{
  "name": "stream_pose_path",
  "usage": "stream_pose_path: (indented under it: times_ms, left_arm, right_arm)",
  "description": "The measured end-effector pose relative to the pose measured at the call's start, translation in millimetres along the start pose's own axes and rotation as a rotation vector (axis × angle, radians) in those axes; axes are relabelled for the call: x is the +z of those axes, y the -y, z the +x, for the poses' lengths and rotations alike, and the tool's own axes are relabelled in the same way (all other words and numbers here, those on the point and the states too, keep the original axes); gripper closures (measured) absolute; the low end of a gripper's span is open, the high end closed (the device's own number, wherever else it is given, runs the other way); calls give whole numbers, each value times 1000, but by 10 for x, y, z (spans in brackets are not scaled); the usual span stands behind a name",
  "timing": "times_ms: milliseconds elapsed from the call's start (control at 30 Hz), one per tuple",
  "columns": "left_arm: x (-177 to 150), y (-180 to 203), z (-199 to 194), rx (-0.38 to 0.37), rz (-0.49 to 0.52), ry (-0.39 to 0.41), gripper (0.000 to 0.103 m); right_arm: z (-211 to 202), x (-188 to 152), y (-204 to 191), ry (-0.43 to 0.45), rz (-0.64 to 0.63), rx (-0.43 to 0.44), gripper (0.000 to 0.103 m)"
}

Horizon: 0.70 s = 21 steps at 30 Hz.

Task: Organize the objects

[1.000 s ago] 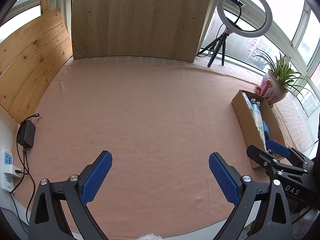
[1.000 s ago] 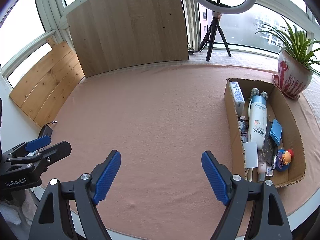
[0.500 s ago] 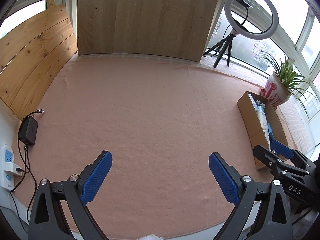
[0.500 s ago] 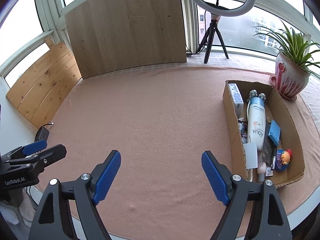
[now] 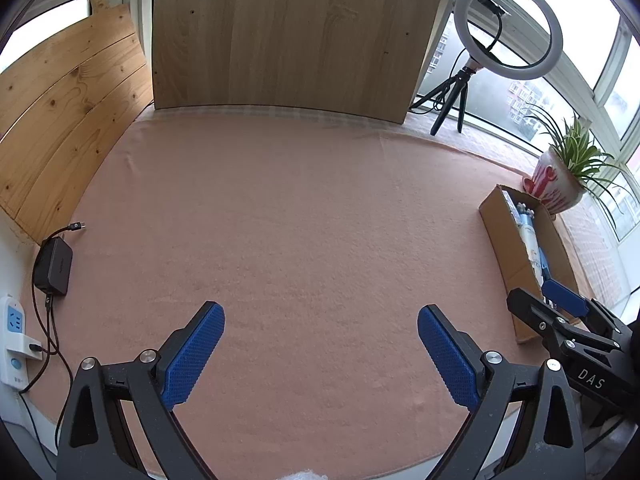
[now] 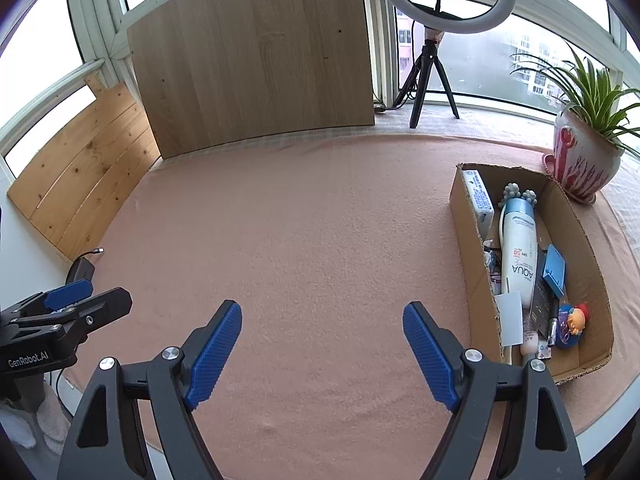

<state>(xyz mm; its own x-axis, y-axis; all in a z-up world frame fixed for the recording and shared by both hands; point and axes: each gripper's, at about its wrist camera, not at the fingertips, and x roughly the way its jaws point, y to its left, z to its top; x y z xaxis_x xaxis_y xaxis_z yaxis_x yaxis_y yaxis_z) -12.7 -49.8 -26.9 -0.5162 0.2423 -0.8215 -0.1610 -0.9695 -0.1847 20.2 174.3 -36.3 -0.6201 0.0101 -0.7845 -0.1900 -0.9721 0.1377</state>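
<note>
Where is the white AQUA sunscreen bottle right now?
In the right wrist view, the AQUA bottle lies inside the cardboard box at the right, between a white packet and a blue block.

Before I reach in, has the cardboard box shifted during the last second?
No. In the right wrist view the cardboard box lies just as it did against the flower pot: its far right corner is still beside the pot's base.
</note>
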Motion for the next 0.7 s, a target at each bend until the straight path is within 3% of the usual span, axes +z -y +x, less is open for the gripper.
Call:
stream_pose_path:
  times_ms: [700]
  left_arm:
    - [59,-26,160,-1,-4,-18,4]
  right_arm:
    - [116,46,35,-16,16,-7,23]
